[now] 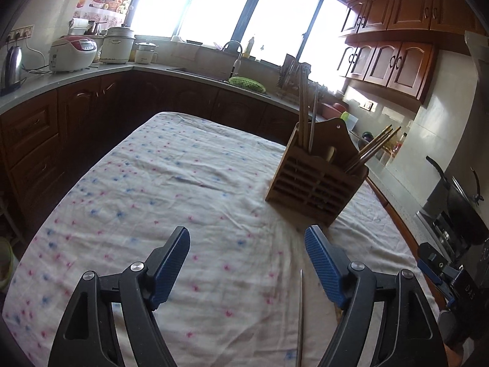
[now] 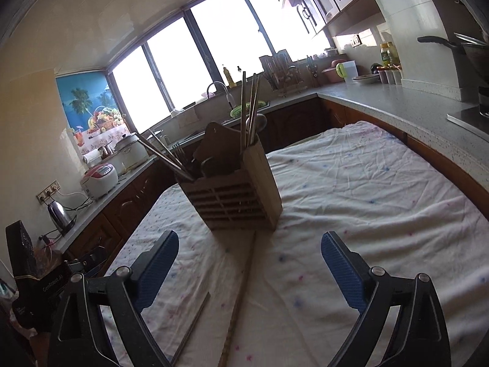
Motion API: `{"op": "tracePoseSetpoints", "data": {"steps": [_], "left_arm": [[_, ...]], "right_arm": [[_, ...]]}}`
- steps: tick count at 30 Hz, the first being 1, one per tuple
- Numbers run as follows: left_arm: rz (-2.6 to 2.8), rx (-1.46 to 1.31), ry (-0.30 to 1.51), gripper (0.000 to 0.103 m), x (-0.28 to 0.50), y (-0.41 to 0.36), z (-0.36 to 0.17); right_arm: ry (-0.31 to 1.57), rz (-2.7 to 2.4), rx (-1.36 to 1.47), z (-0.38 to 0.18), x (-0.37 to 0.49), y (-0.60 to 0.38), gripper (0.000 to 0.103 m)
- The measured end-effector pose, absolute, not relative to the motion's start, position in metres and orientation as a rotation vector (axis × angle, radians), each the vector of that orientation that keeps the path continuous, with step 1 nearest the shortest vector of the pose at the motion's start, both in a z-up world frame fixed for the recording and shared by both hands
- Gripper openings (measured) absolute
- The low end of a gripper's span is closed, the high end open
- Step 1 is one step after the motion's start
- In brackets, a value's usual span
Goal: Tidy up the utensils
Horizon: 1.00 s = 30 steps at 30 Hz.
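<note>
Slatted wooden utensil holder (image 2: 235,189) stands upright on the tabletop, mid-cloth; in the left view the holder (image 1: 318,183) sits ahead and to the right. Inside it: one bundle of long chopsticks (image 2: 250,107) pointing nearly straight up, another bundle (image 2: 165,156) leaning out toward the left of the right view.

Loose on the cloth: a long wooden chopstick (image 2: 241,299), long axis running from the near edge straight toward the holder's base, far tip touching or just short of it, can't tell which. Beside it, a shorter thin metal stick (image 2: 195,327), roughly parallel, slightly angled. The left view shows one thin stick (image 1: 301,315) lying lengthwise, pointing away from the camera.

Left gripper (image 1: 246,238) jaws wide apart, holding nothing. Right gripper (image 2: 249,244) also spread apart, empty, straddling the wooden chopstick above it.

Tabletop covered by a wrinkled white cloth with pink and blue specks (image 1: 171,183). Kitchen around: dark wood cabinets, grey counter (image 2: 397,101), bright windows, rice cooker (image 1: 73,53), steel kettle (image 1: 12,67).
</note>
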<state>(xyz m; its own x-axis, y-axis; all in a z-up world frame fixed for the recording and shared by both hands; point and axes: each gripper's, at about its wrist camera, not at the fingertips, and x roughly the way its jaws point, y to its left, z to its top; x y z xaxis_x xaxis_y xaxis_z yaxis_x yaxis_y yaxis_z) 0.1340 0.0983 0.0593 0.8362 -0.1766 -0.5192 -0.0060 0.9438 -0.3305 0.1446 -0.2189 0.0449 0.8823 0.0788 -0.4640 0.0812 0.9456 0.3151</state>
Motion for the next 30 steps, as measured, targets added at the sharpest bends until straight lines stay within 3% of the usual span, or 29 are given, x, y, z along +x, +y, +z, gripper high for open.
{"op": "tracePoseSetpoints", "data": {"steps": [14, 18, 21, 26, 30], "left_arm": [[-0.076, -0.215, 0.547, 0.077, 0.058, 0.089, 0.078], [-0.071, -0.181, 0.467, 0.085, 0.034, 0.085, 0.097], [-0.051, -0.144, 0.374, 0.102, 0.012, 0.08, 0.111], [-0.032, -0.107, 0.332, 0.102, -0.017, 0.074, 0.104], [-0.017, -0.089, 0.35, 0.102, -0.032, 0.07, 0.094]], "right_arm": [[0.533, -0.011, 0.258, 0.023, 0.07, -0.194, 0.096], [0.468, -0.015, 0.215, 0.044, 0.058, -0.188, 0.096], [0.362, -0.039, 0.147, 0.067, 0.044, -0.18, 0.103], [0.174, -0.087, -0.025, 0.086, 0.012, -0.156, 0.103], [0.185, -0.077, -0.093, 0.075, 0.006, -0.143, 0.103]]}}
